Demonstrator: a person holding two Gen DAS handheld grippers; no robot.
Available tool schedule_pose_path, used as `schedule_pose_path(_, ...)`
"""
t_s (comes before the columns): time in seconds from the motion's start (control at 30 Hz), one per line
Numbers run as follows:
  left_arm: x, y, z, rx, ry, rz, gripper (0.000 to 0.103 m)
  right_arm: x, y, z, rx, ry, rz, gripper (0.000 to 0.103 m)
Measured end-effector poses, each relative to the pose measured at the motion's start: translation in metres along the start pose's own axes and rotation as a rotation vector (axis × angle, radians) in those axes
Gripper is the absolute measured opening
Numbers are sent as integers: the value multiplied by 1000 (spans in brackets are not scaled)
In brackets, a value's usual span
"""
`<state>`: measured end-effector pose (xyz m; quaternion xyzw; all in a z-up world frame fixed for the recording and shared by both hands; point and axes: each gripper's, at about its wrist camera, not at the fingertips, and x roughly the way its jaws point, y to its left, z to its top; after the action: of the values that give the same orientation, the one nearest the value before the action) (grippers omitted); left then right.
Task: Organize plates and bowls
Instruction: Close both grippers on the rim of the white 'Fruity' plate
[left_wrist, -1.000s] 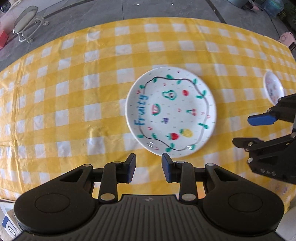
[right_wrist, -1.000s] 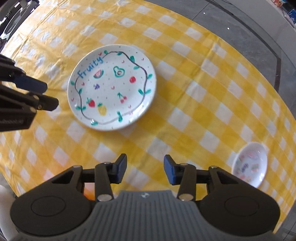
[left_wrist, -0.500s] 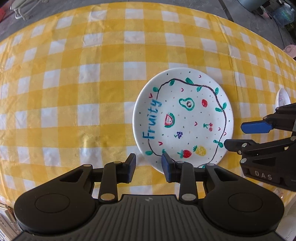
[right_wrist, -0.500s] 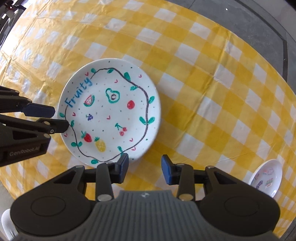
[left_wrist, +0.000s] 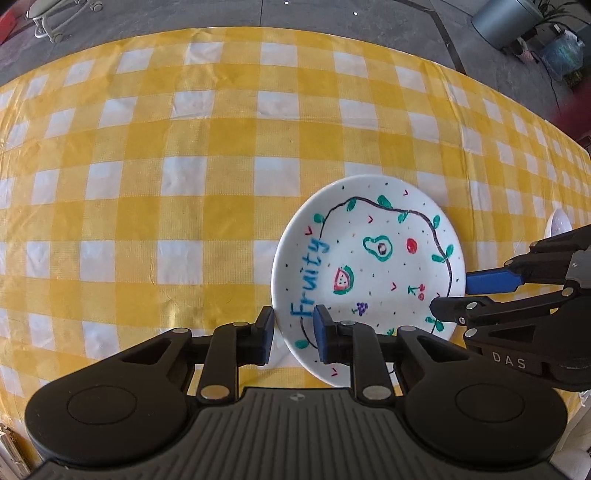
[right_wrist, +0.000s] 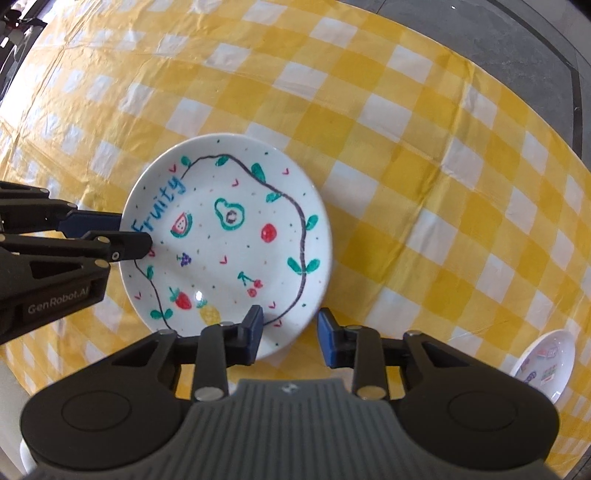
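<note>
A white plate with fruit drawings and the word "Fruity" (left_wrist: 373, 269) (right_wrist: 229, 236) lies on the yellow checked tablecloth. My left gripper (left_wrist: 293, 330) is open, its jaws on either side of the plate's left rim. It shows from the side in the right wrist view (right_wrist: 122, 232). My right gripper (right_wrist: 290, 330) is open, its jaws on either side of the plate's near right rim. It shows in the left wrist view (left_wrist: 454, 295) at the plate's right edge. A small white patterned bowl (right_wrist: 546, 358) (left_wrist: 559, 227) sits far right.
The yellow checked tablecloth (left_wrist: 184, 184) covers the table; its far edge meets grey floor (left_wrist: 332, 14). A grey bin (left_wrist: 502, 22) and a metal stand (left_wrist: 55, 18) are on the floor beyond.
Both grippers have moved in toward the plate; each now has its jaws astride the rim, where before they hung short of it. The plate has not moved.
</note>
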<state>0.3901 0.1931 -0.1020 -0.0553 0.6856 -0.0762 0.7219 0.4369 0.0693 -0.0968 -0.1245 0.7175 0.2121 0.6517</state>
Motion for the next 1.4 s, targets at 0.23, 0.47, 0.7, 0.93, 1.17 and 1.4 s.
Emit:
schedule_pose_path(0.23,-2,10,0,-24,-16,-34,24,-1,-10,4,24,-3,24,29)
schedule_pose_path(0.47,3,-4,-11,0,25,-14,23,-5,-1,-2,-17,29,-14,24)
schedule_pose_path(0.7,3,-27,-33,66,84,4,21,-2,4,-19,-53,86,-38,23)
schedule_pose_path(0.93,6,-20,-47,27,34,-28,22,-10,-18,-35,-2,31,20,26)
schedule_pose_path(1.17,-3,-2,-52,-2,-30,-86,26,-14,-40,-51,27,-37,81,29)
schedule_pose_path(1.4,-4,2,-53,-6,-47,-103,25,-23,-56,-61,112,-93,172,34)
